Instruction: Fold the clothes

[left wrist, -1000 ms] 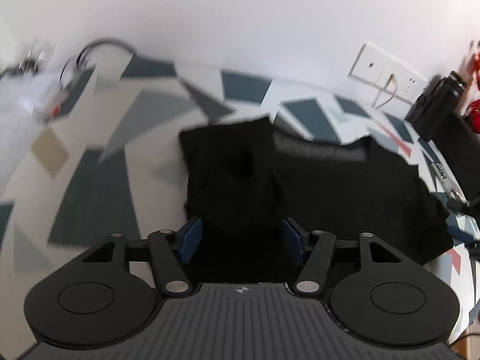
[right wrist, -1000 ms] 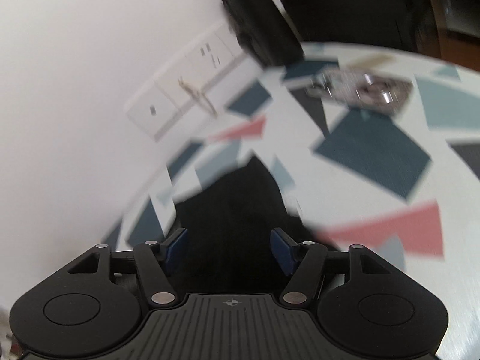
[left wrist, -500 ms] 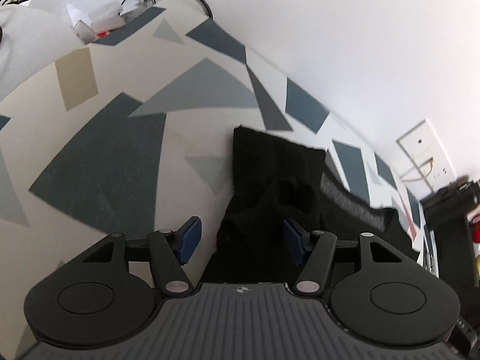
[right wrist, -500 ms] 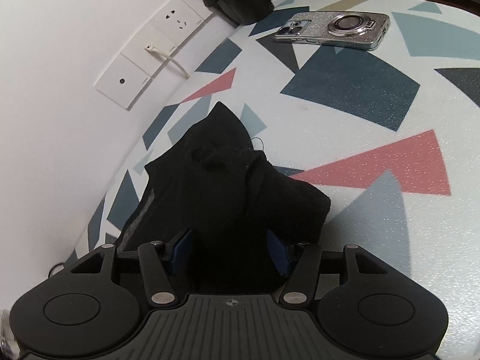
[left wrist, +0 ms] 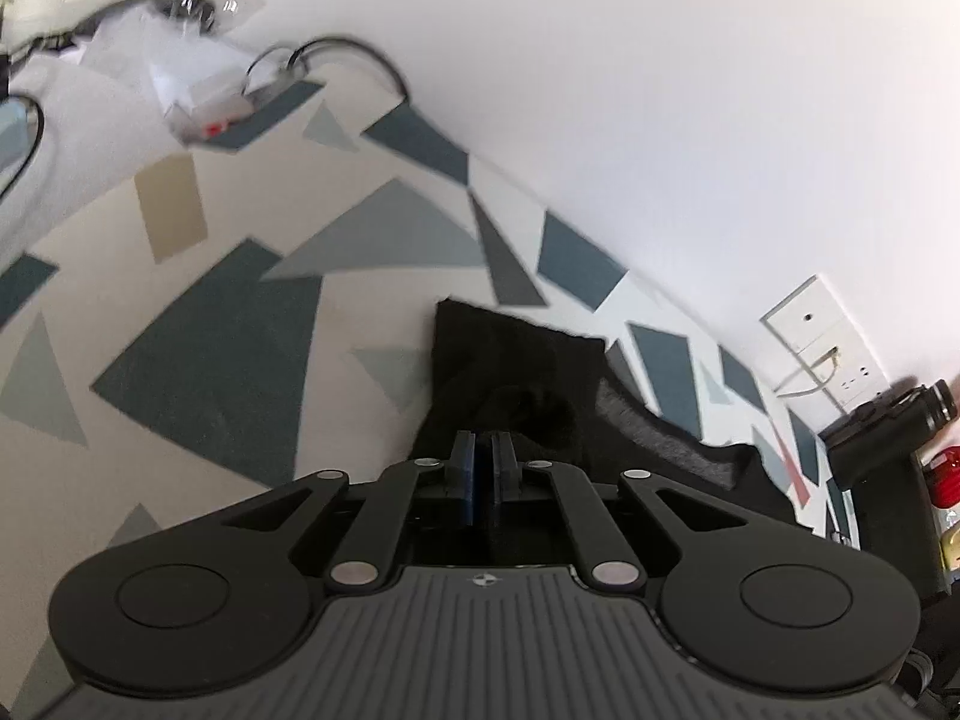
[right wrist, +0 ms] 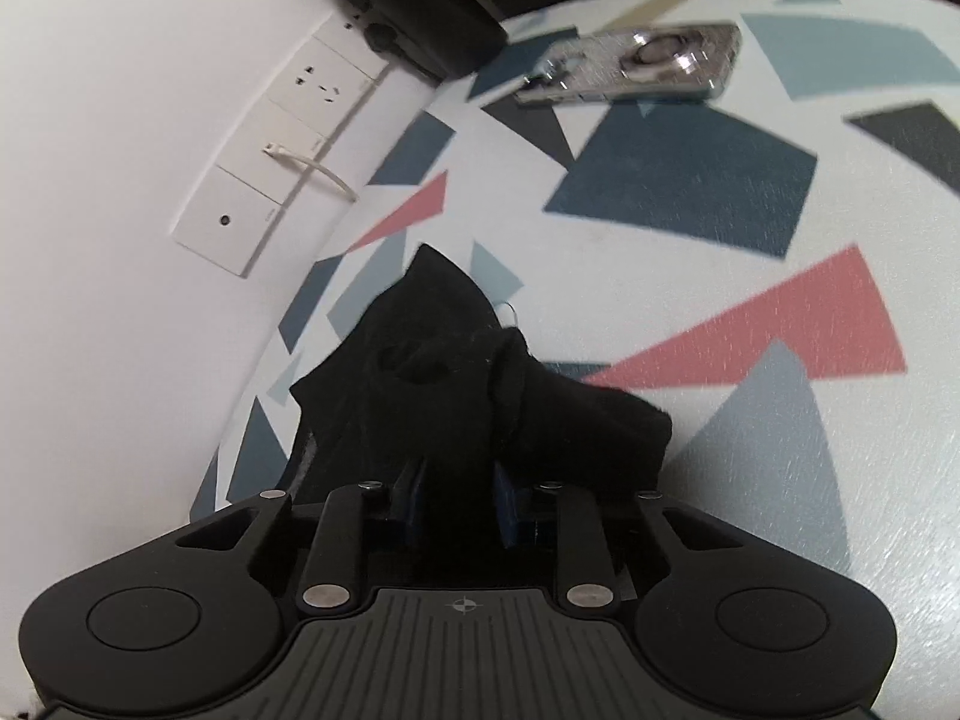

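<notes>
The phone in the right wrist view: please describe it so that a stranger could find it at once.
Start at the white wall sockets and follow the patterned table away from the wall, past the black garment. The phone lies flat near the far edge. It alone is silvery and glittering, with a round ring on its back.

Garment on the tabletop, between and ahead of both sets of jaws

The garment (left wrist: 516, 372) lies on the table (left wrist: 198, 360) ahead of the left gripper (left wrist: 483, 468); wall sockets (left wrist: 822, 342) far right. Ahead of the right gripper (right wrist: 459, 495) — a phone (right wrist: 636, 63), far right; sockets (right wrist: 282, 150) left.
</notes>
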Tool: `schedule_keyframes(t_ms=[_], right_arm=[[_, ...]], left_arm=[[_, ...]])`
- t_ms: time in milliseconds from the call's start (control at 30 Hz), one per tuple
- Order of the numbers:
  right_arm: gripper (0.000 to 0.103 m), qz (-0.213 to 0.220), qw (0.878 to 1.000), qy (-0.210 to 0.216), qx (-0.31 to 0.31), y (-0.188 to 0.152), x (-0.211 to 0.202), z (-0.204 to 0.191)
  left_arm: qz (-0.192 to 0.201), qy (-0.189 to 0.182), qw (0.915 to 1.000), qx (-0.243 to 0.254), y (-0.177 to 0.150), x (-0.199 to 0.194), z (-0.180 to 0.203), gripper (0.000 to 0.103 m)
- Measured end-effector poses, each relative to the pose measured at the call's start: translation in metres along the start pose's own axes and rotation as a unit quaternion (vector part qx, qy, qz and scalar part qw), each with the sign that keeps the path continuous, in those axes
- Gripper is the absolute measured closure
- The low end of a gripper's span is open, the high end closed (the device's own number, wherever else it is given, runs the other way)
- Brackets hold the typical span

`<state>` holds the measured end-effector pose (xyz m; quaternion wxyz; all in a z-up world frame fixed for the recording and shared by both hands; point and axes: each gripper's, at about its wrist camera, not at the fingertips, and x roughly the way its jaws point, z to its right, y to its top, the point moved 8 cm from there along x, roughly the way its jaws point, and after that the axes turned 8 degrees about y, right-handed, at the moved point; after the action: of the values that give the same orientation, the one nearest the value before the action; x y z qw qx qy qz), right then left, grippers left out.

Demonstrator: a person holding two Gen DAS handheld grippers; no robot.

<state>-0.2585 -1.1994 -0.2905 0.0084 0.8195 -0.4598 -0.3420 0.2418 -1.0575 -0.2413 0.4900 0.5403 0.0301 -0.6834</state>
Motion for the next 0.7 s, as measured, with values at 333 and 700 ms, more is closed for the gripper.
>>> schedule_keyframes(t_ms=[333, 700], right_arm=[[0.078, 0.004, 1.0, -0.005, 0.011, -0.003, 0.004, 0.002], [0.098, 0.071, 0.995, 0.066, -0.039, 0.023, -0.028, -0.058]], left_arm=[[-0.01, -0.011, 0.9998, -0.015, -0.002, 0.013, -0.019, 0.097], [0.101, -0.043, 0.9933, -0.035, 0.048, -0.055, 0.02, 0.098]])
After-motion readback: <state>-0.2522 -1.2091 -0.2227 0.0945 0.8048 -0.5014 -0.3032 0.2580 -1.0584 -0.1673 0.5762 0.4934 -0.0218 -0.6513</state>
